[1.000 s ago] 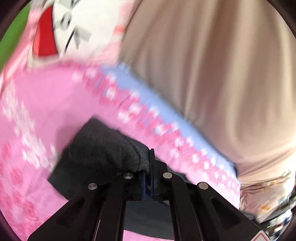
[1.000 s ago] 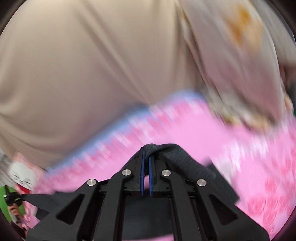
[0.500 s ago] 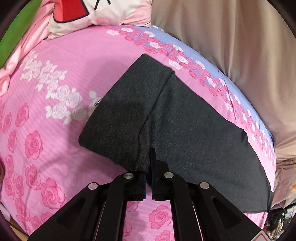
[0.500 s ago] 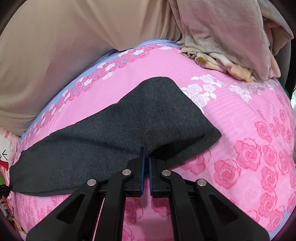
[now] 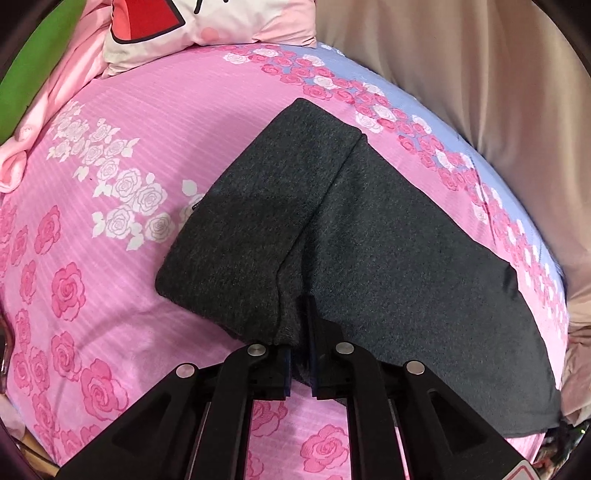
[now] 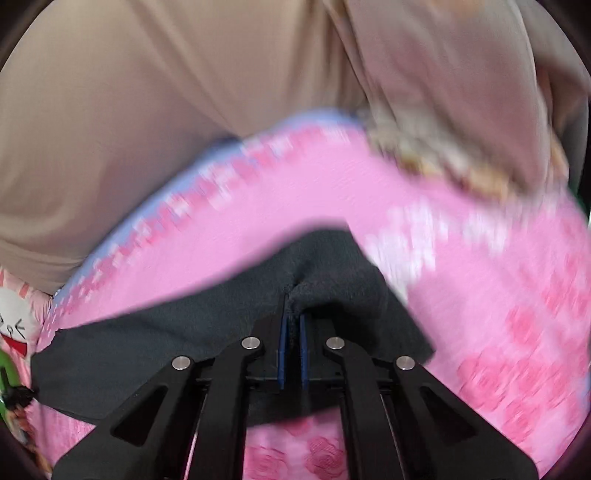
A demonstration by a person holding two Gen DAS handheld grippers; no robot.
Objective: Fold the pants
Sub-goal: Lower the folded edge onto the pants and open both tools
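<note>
Pants point(image 5: 369, 236) lie on the bedsheet point(image 5: 122, 288), pillow point(image 5: 207, 26) behind, curtain point(image 5: 480, 74) right.

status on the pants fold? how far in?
Done: the dark grey pants lie flat on the pink rose bedsheet, one layer already folded over another along a visible edge. In hand: the left gripper, jaws just opening, has cloth between its pads; the right gripper pinches the near edge. Left: release, then any further folds.
</note>
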